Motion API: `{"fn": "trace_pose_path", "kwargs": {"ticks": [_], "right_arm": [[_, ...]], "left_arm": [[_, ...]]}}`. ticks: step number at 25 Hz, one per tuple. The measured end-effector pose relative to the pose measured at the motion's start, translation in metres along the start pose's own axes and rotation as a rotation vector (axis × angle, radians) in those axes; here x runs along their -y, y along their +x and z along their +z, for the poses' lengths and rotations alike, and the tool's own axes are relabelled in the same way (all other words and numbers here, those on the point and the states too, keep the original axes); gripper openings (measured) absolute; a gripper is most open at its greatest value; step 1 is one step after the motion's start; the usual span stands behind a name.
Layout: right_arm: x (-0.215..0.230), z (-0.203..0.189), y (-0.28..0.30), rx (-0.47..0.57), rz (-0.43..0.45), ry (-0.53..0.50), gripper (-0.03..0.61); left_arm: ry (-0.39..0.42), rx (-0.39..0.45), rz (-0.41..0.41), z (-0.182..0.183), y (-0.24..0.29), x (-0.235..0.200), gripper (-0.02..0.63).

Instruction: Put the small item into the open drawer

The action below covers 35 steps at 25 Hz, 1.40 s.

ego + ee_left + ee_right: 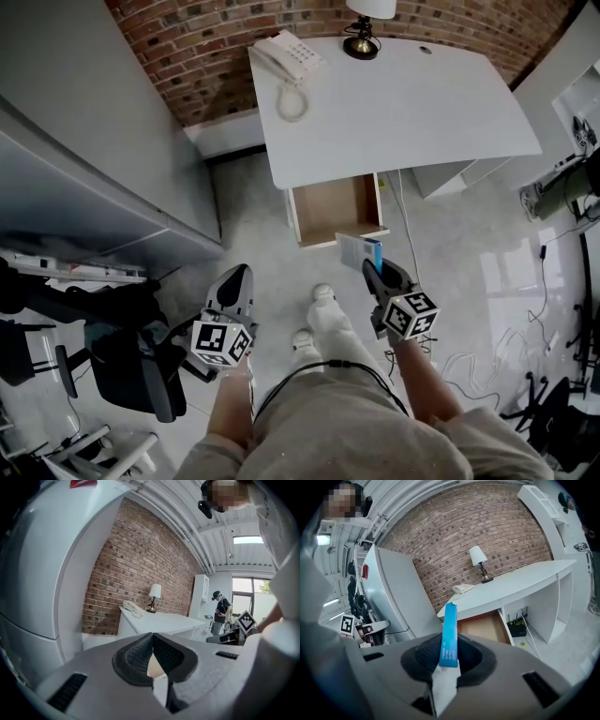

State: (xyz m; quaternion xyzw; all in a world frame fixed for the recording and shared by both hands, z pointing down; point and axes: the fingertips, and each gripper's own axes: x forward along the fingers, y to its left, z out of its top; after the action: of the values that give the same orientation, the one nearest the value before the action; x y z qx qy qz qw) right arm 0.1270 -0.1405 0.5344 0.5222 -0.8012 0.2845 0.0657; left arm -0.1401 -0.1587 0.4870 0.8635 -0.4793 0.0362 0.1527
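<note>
Head view puts the right gripper point(371, 269), jaws clenched on the edge-up blue box point(359, 251), just short of the open drawer point(333, 206) ahead; the left gripper point(236, 279), jaws pinched together empty, hangs farther back.

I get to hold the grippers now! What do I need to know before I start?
Left gripper: shut and empty, held low by the person's side.
Right gripper: shut on the small blue-and-white box, which stands on edge between the jaws.
Drawer: pulled open under the white desk, and it looks empty. The box hovers just short of its front edge.
Done: box is gripped and up at the drawer.
Left: carry the box over the drawer, lower it in, let go.
</note>
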Motion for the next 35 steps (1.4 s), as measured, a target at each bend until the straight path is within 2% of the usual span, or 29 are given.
{"fn": "trace_pose_path", "kwargs": {"ticks": [10,16,35], "right_arm": [[0.018,-0.002,0.069,-0.103,0.094,-0.074,0.078],[0.031,-0.015,0.101,-0.154,0.118,-0.11,0.078],[0.052,-0.071,0.183,-0.373,0.054,-0.256,0.078]], "left_arm": [[-0.027,-0.042,0.034,-0.022,0.048,-0.014,0.006],[-0.054,-0.064,0.038,-0.041,0.067,-0.015,0.006],[-0.091,-0.076,0.122,-0.083,0.092,-0.046,0.006]]}}
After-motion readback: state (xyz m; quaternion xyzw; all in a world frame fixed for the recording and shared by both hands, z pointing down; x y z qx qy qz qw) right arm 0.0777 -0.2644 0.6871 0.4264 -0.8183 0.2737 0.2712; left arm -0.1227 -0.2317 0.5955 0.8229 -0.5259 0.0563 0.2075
